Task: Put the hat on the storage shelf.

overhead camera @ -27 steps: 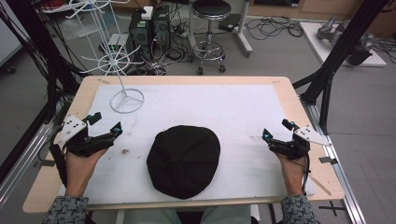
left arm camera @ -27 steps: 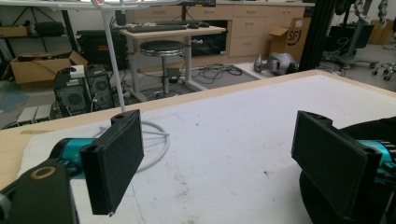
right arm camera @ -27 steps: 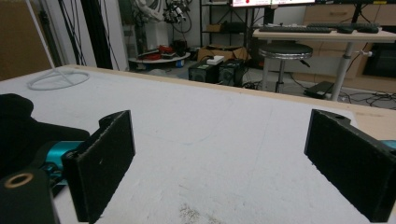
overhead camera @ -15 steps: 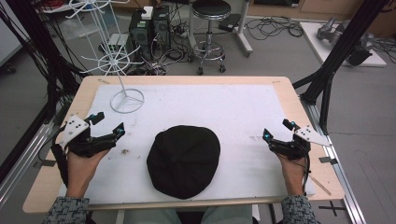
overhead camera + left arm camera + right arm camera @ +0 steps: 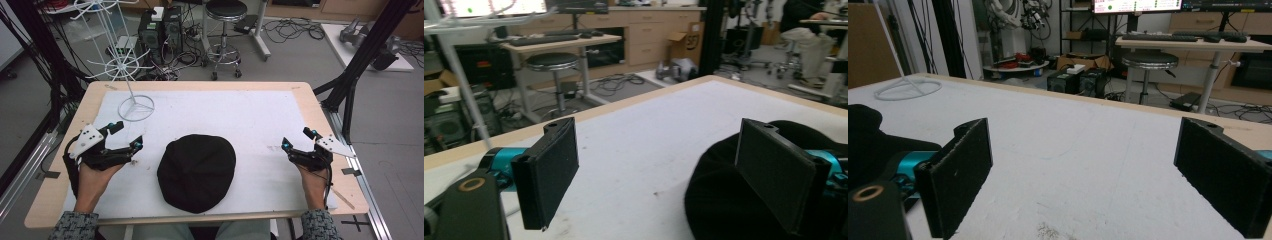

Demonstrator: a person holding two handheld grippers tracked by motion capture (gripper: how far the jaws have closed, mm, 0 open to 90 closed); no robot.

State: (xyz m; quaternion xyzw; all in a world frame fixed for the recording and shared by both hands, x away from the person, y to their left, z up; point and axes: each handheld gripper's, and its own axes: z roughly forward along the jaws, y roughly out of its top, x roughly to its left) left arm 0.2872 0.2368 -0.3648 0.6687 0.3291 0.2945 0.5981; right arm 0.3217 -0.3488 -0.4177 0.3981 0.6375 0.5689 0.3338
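A black flat cap (image 5: 196,170) lies on the white mat near the table's front edge, at the middle. My left gripper (image 5: 126,136) sits to the cap's left, held in a hand, jaws wide apart with nothing between them. In the left gripper view the cap (image 5: 724,200) shows behind the right jaw. My right gripper (image 5: 297,139) rests well to the cap's right, also open and empty. The cap's edge (image 5: 865,132) shows at far left in the right gripper view.
A white wire display stand (image 5: 134,107) has its ring base on the mat's back left corner, its pole rising beyond the table. The white mat (image 5: 235,112) covers most of the wooden table (image 5: 60,145). Stools, computers and cables stand on the floor behind.
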